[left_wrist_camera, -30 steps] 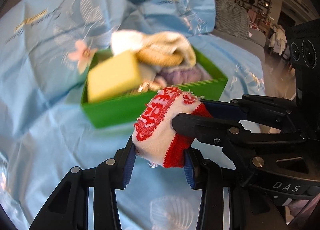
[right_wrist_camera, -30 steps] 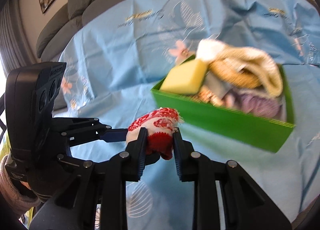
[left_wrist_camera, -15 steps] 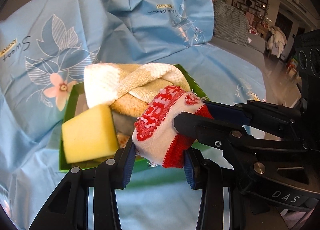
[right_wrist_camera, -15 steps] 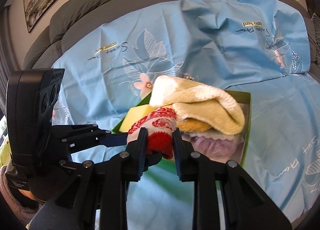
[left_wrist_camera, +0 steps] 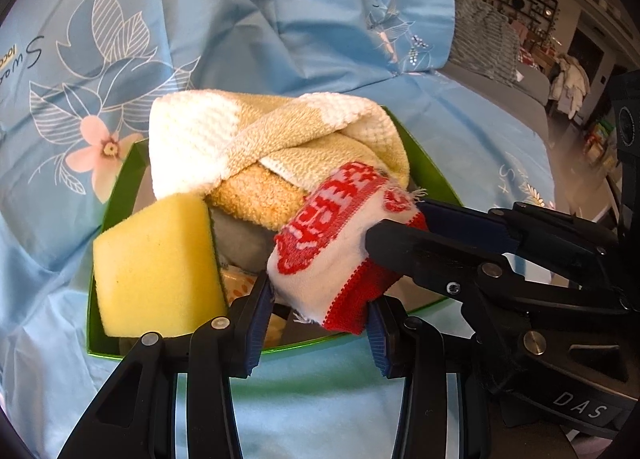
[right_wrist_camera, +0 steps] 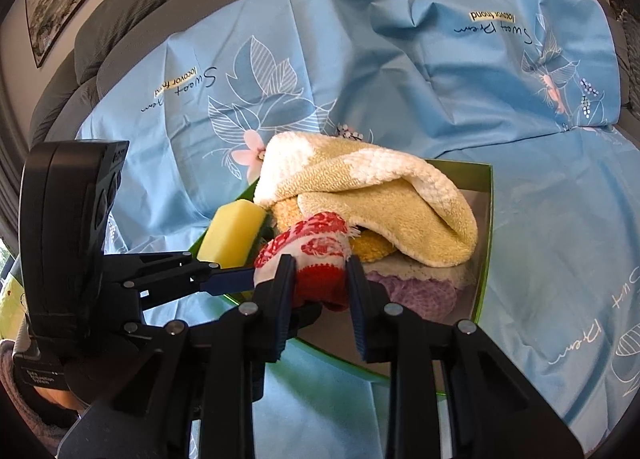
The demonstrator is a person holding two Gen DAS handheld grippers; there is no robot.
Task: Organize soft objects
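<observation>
left wrist: close, looks down over green box (left_wrist_camera: 434, 179) | right wrist: same box (right_wrist_camera: 486, 227), from opposite side

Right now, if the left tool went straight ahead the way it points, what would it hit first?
Probably the orange knitted cloth under the yellow-and-white towel in the green box. The left tool already grips the red-and-white sock. Depth is unclear.

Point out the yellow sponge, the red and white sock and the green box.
yellow sponge (left_wrist_camera: 156, 267), left wrist view, its broad front face.
red and white sock (left_wrist_camera: 336, 243), left wrist view, its patterned middle.
green box (right_wrist_camera: 486, 259), right wrist view, its right wall.
</observation>
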